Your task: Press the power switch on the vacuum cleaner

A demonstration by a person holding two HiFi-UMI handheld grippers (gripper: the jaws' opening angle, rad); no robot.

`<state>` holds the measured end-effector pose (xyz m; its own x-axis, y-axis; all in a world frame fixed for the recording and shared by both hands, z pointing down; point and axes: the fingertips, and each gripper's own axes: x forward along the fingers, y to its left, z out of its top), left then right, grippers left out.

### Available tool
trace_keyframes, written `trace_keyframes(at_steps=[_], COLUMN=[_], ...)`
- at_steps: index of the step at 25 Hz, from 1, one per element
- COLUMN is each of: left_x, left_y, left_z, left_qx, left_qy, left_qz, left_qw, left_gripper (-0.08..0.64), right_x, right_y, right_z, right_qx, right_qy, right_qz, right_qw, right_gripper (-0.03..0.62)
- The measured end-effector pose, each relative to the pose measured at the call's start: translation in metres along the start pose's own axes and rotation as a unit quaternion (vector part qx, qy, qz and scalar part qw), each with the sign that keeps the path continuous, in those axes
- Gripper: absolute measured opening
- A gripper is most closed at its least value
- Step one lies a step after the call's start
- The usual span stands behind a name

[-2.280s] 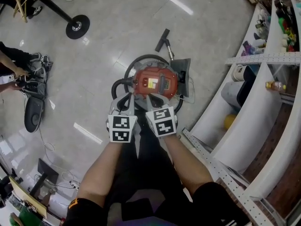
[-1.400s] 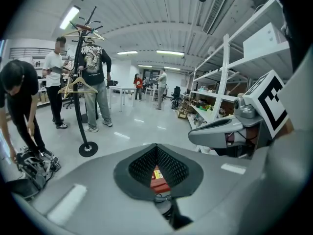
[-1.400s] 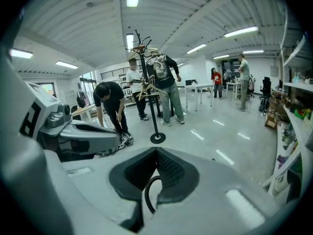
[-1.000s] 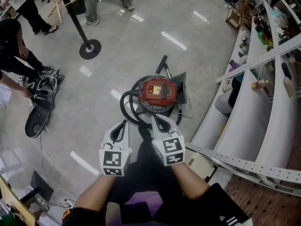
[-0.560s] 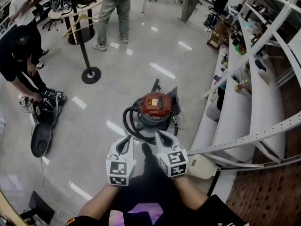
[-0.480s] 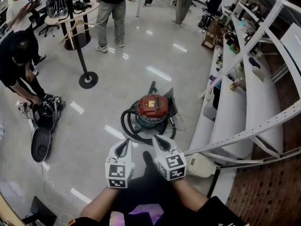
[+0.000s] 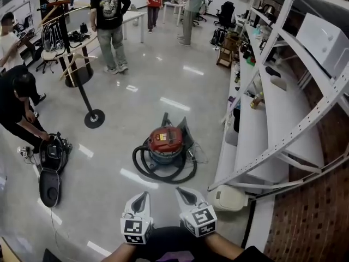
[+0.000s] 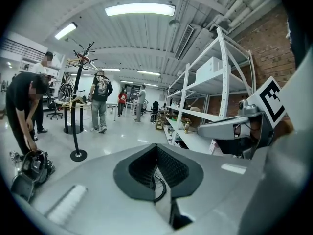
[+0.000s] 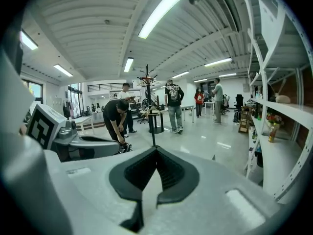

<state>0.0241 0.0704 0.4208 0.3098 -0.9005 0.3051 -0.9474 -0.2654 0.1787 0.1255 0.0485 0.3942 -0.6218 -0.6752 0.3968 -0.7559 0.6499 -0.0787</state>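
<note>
The vacuum cleaner (image 7: 165, 141) stands on the glossy floor ahead of me, with a red top and a black hose coiled round its base. Both grippers are low in the head view, well short of it and touching nothing. My left gripper (image 7: 143, 195) is shut and empty; in the left gripper view its jaws (image 8: 156, 148) meet at a point and hide the vacuum. My right gripper (image 7: 178, 190) is also shut and empty, with its tips (image 9: 155, 149) closed together. Each gripper shows at the edge of the other's view.
White metal shelving (image 7: 272, 91) runs along the right, with a white canister (image 7: 229, 198) on the floor at its foot. A black post on a round base (image 7: 94, 118) stands at left. A person crouches over a black case (image 7: 49, 165). Others stand further back (image 7: 110, 21).
Both grippers have drawn back from just over the vacuum's red top toward my body. The view has risen, so the vacuum now sits far ahead and much more of the room shows.
</note>
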Motion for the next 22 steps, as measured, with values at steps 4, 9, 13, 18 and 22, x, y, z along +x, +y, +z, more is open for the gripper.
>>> trace_keyframes(at_steps=[4,9,13,18,22], left_x=[0.004,0.016,0.025,0.028,0.033], left_y=[-0.042,-0.075,-0.099,-0.114,-0.122], left_z=[-0.017,-0.012,-0.012,0.002,0.001], left_qx=[0.001,0.014,0.023,0.027,0.030], left_qy=[0.014,0.006,0.012,0.006,0.004], left_qz=[-0.014,-0.015,-0.020,-0.026,-0.033], left_qw=[0.9998,0.9998,0.9995,0.9993,0.9990], left_gripper=[0.017,0.017,0.017,0.017,0.017], right_x=[-0.033,-0.052,-0.067,-0.082,-0.091], right_y=[-0.012,-0.035,-0.060,-0.079,-0.083], right_z=[-0.019,-0.036,-0.030,-0.026,-0.026], right_qx=[0.004,0.005,-0.003,-0.006,-0.003], right_qy=[0.000,-0.004,-0.013,-0.019,-0.024], right_qz=[-0.002,-0.002,-0.015,-0.033,-0.039], right_qw=[1.000,1.000,1.000,0.999,0.999], right_gripper=[-0.008,-0.009,-0.009,-0.009,-0.009])
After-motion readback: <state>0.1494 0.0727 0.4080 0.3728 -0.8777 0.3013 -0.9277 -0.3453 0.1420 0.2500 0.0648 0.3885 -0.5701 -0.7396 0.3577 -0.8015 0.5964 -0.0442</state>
